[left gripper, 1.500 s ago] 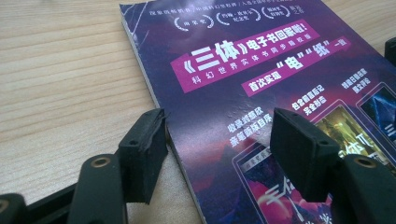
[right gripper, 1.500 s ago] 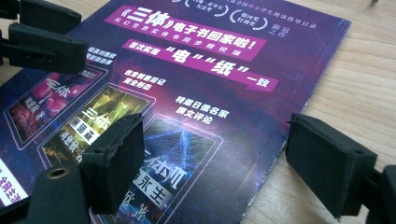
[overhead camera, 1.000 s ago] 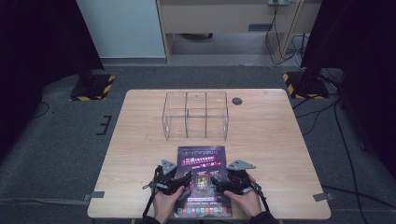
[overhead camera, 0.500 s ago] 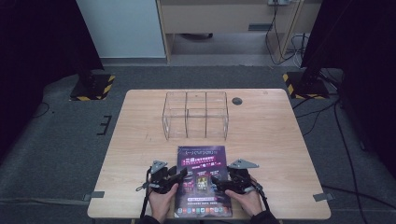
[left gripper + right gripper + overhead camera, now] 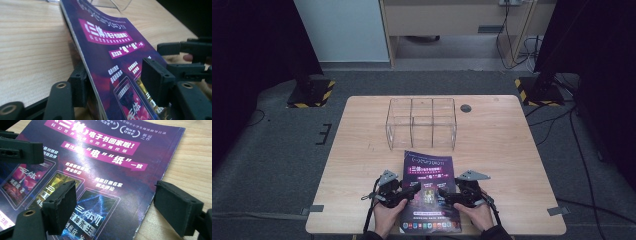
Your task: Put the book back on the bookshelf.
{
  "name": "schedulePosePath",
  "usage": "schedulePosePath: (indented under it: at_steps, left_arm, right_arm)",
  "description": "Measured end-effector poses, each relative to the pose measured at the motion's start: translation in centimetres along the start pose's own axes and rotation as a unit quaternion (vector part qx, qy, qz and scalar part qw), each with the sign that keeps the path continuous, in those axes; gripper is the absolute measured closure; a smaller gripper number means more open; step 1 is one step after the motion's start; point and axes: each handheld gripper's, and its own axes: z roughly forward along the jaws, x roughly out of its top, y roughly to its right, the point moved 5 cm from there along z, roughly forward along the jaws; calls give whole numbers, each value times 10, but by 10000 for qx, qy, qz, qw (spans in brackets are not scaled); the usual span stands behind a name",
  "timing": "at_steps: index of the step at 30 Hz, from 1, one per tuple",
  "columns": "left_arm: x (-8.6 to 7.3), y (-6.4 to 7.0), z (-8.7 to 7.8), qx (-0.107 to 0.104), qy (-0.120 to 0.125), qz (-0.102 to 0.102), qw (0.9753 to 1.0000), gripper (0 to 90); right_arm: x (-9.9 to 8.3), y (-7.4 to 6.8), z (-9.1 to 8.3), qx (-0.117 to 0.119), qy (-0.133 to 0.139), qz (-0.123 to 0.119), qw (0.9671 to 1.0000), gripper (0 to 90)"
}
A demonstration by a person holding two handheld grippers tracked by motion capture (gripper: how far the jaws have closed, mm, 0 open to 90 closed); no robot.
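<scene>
Here, magazine: a thin purple-covered magazine (image 5: pixel 429 192) with pink banners and white Chinese print lies on the pale wooden table (image 5: pixel 362 150), in the lower centre of the high view, its bottom edge near the table's near edge.
Left gripper: the black two-jaw left gripper (image 5: pixel 409 191) sits at the magazine's left edge, lower centre-left of the high view. In the left gripper view its jaws stand apart astride that edge, one pad under the lifted edge at lower left, the other above the cover at centre right; whether the pads touch the paper I cannot tell.
Magazine edge: in the left gripper view (image 5: pixel 110 50) the left edge is raised off the table, page stack showing.
Right gripper: the black two-jaw right gripper (image 5: pixel 447 194) rests over the magazine's right edge, lower centre-right of the high view. In the right gripper view (image 5: pixel 112 210) its jaws are spread wide, one pad over the cover at lower left, the other over bare wood at lower right, holding nothing.
Hands: a hand (image 5: pixel 387 217) grips each tool at the bottom edge.
Organiser: a clear plastic box with compartments (image 5: pixel 422 122) stands on the table, just beyond the magazine's top edge, middle of the high view.
Small disc: a dark round thing (image 5: pixel 465 108) lies on the table, right of the box.
</scene>
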Motion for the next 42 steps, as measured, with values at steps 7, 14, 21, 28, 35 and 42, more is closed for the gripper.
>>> schedulePosePath:
  at_steps: [7,14,21,28,35,42]
  left_arm:
    - [0,-3,3,214,-71,132,9997,469]
    - [1,-8,0,481,-121,-3,9988,727]
    - [5,-3,-4,420,-10,143,9990,814]
    - [18,12,-13,246,242,415,9985,845]
    - [25,21,-20,136,453,481,9977,848]
    - [37,32,-32,-67,723,498,9961,848]
  right_arm:
    - [0,0,0,0,-27,-38,10000,186]
    - [0,0,0,-42,-5,-40,10000,202]
    - [0,1,-1,-11,-21,-97,9999,204]
    - [2,7,-6,-28,30,-149,9999,190]
    - [6,13,-12,98,160,68,9998,190]
    - [8,11,-15,286,162,92,9994,178]
